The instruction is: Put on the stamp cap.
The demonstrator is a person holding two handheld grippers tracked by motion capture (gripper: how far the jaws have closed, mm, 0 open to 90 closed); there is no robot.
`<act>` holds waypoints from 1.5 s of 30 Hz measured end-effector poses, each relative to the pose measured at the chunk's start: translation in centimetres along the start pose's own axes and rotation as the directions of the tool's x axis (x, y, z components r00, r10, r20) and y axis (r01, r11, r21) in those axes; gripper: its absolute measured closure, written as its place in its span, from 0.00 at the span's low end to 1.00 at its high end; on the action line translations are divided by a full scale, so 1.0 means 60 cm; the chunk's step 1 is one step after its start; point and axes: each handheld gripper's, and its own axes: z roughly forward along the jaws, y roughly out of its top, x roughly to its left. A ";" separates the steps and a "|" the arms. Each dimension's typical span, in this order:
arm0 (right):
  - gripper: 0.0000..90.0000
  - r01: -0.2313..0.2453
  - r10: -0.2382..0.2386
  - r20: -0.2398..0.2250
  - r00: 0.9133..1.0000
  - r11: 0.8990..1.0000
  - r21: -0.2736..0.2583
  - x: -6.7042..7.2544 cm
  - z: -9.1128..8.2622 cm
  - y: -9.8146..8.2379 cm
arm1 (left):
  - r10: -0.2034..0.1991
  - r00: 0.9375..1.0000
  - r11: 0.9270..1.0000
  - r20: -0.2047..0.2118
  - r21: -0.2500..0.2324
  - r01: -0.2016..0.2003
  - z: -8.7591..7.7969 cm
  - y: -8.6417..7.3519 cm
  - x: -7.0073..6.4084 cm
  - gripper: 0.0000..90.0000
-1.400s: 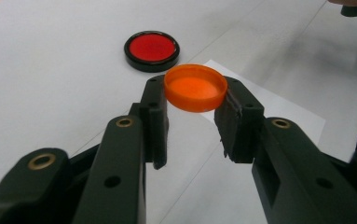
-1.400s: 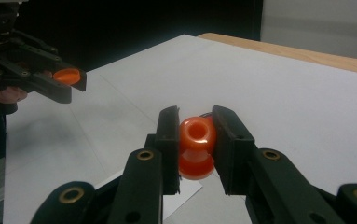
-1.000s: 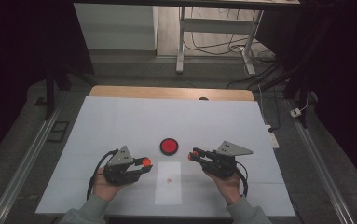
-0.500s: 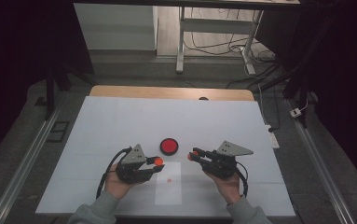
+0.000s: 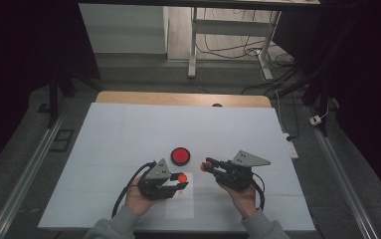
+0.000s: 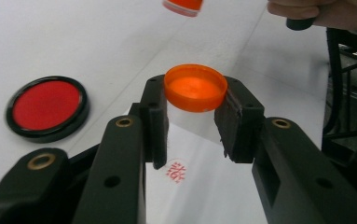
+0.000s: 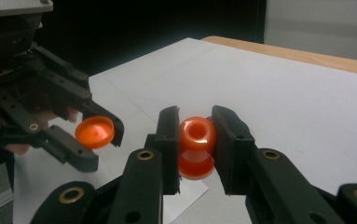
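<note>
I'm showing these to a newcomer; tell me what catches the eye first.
Two bright orange pieces near the table's front edge: a round orange plastic cap clamped in the left gripper, and a waisted orange plastic stamp body clamped in the right gripper. Just beyond lies a round red ink pad in a black rim on the white sheet.

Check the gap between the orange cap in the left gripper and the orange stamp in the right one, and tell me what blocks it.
Nothing visible does. The left gripper holds the orange cap, the right gripper the orange stamp; between them lies bare white table. The red ink pad sits off to the side.
</note>
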 end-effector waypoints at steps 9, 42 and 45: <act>0.80 0.005 -0.005 -0.004 1.000 1.000 0.001 0.002 0.000 0.001 | 0.002 1.000 1.000 0.020 0.027 -0.003 0.025 -0.003 -0.009 0.72; 0.80 0.038 -0.035 -0.098 0.995 0.999 0.023 0.040 0.022 -0.001 | -0.003 1.000 0.999 0.015 0.045 0.002 0.037 -0.009 -0.007 0.72; 0.80 0.042 -0.039 -0.106 0.994 0.999 0.029 0.043 0.025 -0.002 | -0.005 1.000 0.999 0.015 0.044 0.004 0.036 -0.009 -0.007 0.72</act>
